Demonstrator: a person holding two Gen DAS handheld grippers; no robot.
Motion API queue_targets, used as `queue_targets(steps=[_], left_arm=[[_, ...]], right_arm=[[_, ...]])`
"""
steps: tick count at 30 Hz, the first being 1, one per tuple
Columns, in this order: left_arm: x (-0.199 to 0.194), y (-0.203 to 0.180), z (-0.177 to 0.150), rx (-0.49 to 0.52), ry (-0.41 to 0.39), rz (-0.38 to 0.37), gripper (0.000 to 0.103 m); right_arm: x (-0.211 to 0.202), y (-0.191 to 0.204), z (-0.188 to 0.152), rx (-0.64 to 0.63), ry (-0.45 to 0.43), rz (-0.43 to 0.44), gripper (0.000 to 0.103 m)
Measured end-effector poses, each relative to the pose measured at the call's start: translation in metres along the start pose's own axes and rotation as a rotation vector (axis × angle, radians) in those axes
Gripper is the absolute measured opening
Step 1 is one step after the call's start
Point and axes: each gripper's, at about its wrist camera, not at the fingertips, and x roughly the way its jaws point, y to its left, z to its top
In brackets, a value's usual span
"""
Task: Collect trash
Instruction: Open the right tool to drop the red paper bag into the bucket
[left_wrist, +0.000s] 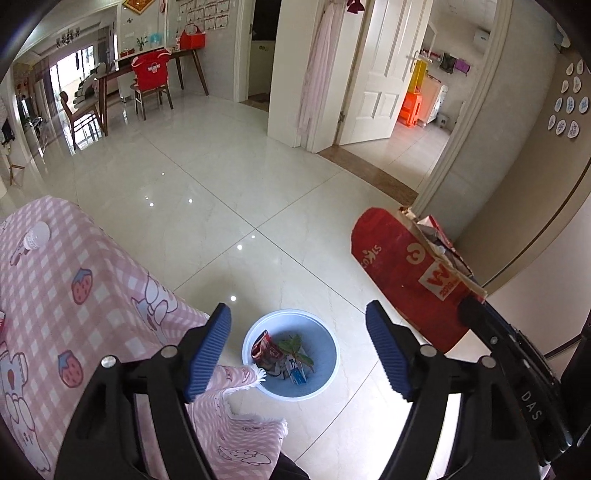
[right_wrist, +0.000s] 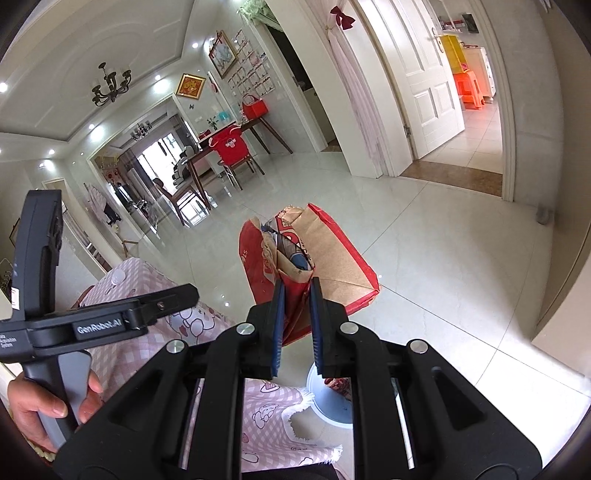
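A pale blue trash bin (left_wrist: 325, 365) stands on the floor by the table corner, holding a red wrapper (left_wrist: 264, 349), a green leaf and paper scraps. My left gripper (left_wrist: 297, 314) hovers above the bin, open, with nothing between its blue pads (left_wrist: 208, 349). My right gripper (right_wrist: 297, 286) is shut on the edge of a red and brown paper bag (right_wrist: 332, 258) stuffed with more wrappers, held in the air over the floor. In the left wrist view that paper bag (left_wrist: 402, 266) hangs to the right of the bin. The bin (right_wrist: 328, 402) shows partly below the right fingers.
A table with a pink checked cloth (left_wrist: 74, 295) fills the left, a white bulb-like object (left_wrist: 37, 234) lying on it. A hand (right_wrist: 44, 406) holds the left gripper's handle. Glossy tile floor (left_wrist: 221, 177) runs to a dining table, chairs and an open white door (left_wrist: 384, 74).
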Motion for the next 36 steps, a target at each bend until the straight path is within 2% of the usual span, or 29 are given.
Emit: queue_targets(steps=[9, 12, 15, 16, 17, 18, 22, 25, 36], left_arm=[[-0.015, 0.019, 0.005, -0.036, -0.033, 0.02, 0.074], [-0.017, 0.023, 0.008, -0.049, -0.038, 0.025, 0.075], [-0.019, 0.031, 0.008, -0.057, -0.042, 0.029, 0.075], [-0.021, 0.035, 0.008, -0.059, -0.043, 0.03, 0.076], [-0.022, 0.037, 0.008, -0.063, -0.042, 0.031, 0.076], [-0.023, 0.04, 0.007, -0.065, -0.042, 0.03, 0.076], [-0.025, 0.05, 0.003, -0.074, -0.04, 0.036, 0.076], [-0.026, 0.058, 0.001, -0.081, -0.037, 0.039, 0.077], [-0.051, 0.076, -0.008, -0.103, -0.067, 0.044, 0.077]], right_arm=[[0.013, 0.002, 0.005, -0.001, 0.014, 0.017, 0.014], [0.02, 0.0, 0.006, 0.024, 0.026, 0.049, 0.015], [0.03, 0.001, 0.006, 0.007, 0.033, 0.035, 0.019], [0.039, 0.0, 0.005, 0.005, 0.056, 0.041, 0.038], [0.047, -0.002, 0.003, 0.008, 0.071, 0.038, 0.068], [0.053, -0.003, 0.0, 0.008, 0.076, 0.024, 0.071], [0.078, -0.012, -0.017, 0.029, 0.166, 0.019, 0.071], [0.075, -0.013, -0.024, 0.039, 0.177, 0.025, 0.071], [0.044, 0.024, -0.013, -0.002, 0.138, 0.069, 0.071]])
